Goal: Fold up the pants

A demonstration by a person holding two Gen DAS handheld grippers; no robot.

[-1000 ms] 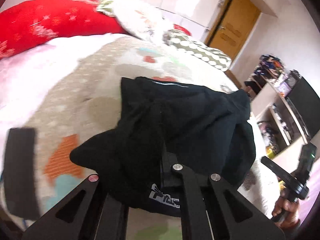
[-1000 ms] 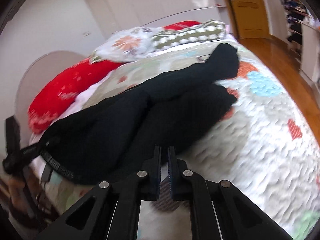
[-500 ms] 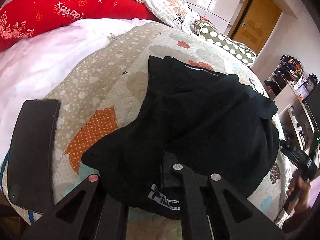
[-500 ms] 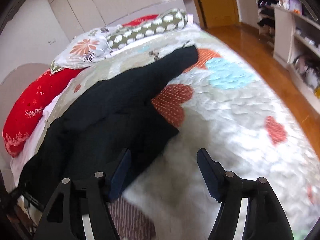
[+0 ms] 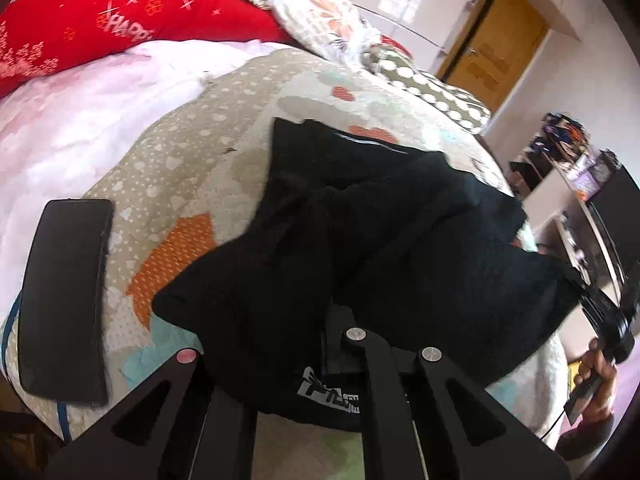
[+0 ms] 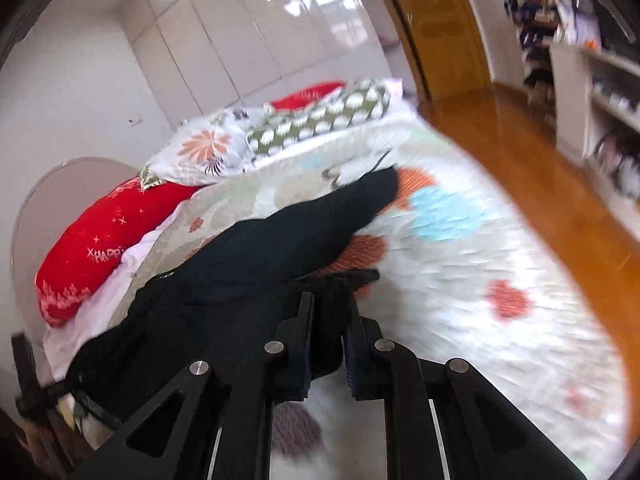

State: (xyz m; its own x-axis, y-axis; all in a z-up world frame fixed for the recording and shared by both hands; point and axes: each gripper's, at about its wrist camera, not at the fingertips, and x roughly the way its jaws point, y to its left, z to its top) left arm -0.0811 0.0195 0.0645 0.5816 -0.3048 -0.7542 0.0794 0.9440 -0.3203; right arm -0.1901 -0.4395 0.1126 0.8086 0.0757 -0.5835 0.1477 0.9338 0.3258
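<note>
My left tongs (image 5: pixel 332 344) are clenched on the black pants (image 5: pixel 400 240) at the waistband. My right tongs (image 6: pixel 328 320) grip a pant-leg fold above the bed (image 6: pixel 460 280).

My left gripper (image 5: pixel 316 344) is clamped on the pants (image 5: pixel 380 248) at the near edge. My right gripper (image 6: pixel 328 320) pinches cloth too, fingers nearly together; its hand (image 5: pixel 596 376) shows far right.

I am seeing matt black cloth pants (image 5: pixel 400 248), a quilted cloth bedspread (image 6: pixel 460 280), and glossy wood flooring (image 6: pixel 540 152).
</note>
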